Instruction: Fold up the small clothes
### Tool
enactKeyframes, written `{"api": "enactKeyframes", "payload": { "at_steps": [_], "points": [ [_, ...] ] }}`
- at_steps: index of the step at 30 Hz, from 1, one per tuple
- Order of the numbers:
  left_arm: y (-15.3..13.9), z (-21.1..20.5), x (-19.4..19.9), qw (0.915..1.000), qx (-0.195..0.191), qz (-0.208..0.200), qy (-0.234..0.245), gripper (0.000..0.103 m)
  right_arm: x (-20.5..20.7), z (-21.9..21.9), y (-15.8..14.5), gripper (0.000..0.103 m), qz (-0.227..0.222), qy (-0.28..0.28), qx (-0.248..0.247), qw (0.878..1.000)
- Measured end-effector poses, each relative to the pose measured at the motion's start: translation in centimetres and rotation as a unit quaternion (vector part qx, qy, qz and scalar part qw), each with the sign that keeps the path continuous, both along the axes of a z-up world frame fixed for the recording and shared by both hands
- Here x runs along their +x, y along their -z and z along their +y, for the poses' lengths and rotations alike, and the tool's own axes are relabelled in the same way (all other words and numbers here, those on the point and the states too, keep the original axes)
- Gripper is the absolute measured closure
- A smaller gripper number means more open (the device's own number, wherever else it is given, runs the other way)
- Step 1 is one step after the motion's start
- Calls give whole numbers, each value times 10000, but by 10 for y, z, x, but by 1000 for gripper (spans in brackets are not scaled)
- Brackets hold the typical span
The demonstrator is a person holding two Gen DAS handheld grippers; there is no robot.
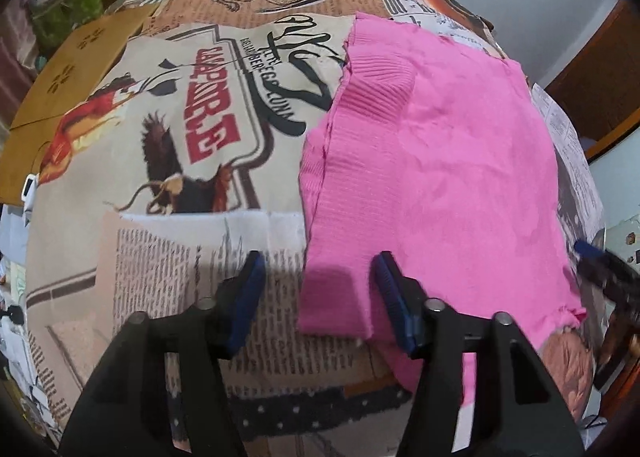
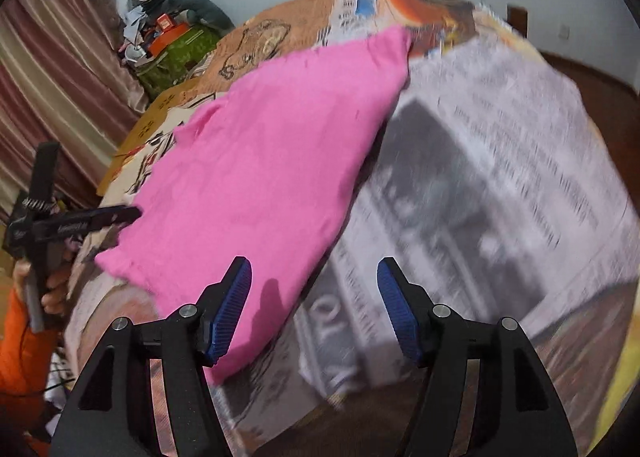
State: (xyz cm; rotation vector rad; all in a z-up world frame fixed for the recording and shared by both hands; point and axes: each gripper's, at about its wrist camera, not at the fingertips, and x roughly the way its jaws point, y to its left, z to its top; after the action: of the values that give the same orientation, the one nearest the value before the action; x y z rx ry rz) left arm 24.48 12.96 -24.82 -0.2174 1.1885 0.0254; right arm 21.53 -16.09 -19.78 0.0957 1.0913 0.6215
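Room: pale walls, a pink striped curtain (image 2: 48,69) on one side, and a pile of stuff with a green box (image 2: 176,53) in the far corner.
Bench: it is covered all over with newspaper sheets and printed posters (image 1: 192,129), so the cloth has a flat place to lie.
Pink garment: the pink garment (image 1: 432,161) lies spread out and mostly flat on the bench, toward the right side in the left wrist view. One long edge looks doubled over, with ribbed knit showing there. I think it is laid flat like this so it can be folded neatly.
Left gripper: the left gripper (image 1: 318,297) is low at the near corner of the garment. Its fingers (image 1: 390,297) are spread wide apart. One finger is over the pink cloth and the other is over the paper. It holds nothing. It looks ready to pinch that corner.
Right gripper: the right gripper (image 2: 314,305) is at the other near edge. Its fingers (image 2: 232,305) are spread wide too, one over the cloth and one over the newspaper. It holds nothing.
Hand: a hand (image 2: 52,289) with an orange sleeve holds the left gripper's handle at the bench edge.
Picture blur: the right wrist view is smeared, so small details there are hard to tell.
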Motion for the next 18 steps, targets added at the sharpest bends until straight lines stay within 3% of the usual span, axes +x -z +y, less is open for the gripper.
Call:
{"api": "enactKeyframes", "payload": {
  "at_steps": [3, 6, 8, 13, 18],
  "points": [
    [1, -1, 5, 9997, -223, 9, 105, 75, -4, 9, 1, 41, 54, -125, -12, 9999],
    [-1, -2, 6, 9996, -266, -28, 133, 87, -3, 21, 8, 41, 274, -350, 9, 9990],
    [0, -2, 4, 9994, -330, -50, 123, 89, -4, 31, 12, 46, 195, -458, -170, 9986],
    [-3, -2, -7, 9991, -386, -88, 136, 92, -5, 41, 12, 93, 181, -696, -152, 9973],
    [-7, -11, -25, 9987, -433, -105, 234, 93, -7, 38, 10, 97, -56, -886, -393, 9953]
  ]
}}
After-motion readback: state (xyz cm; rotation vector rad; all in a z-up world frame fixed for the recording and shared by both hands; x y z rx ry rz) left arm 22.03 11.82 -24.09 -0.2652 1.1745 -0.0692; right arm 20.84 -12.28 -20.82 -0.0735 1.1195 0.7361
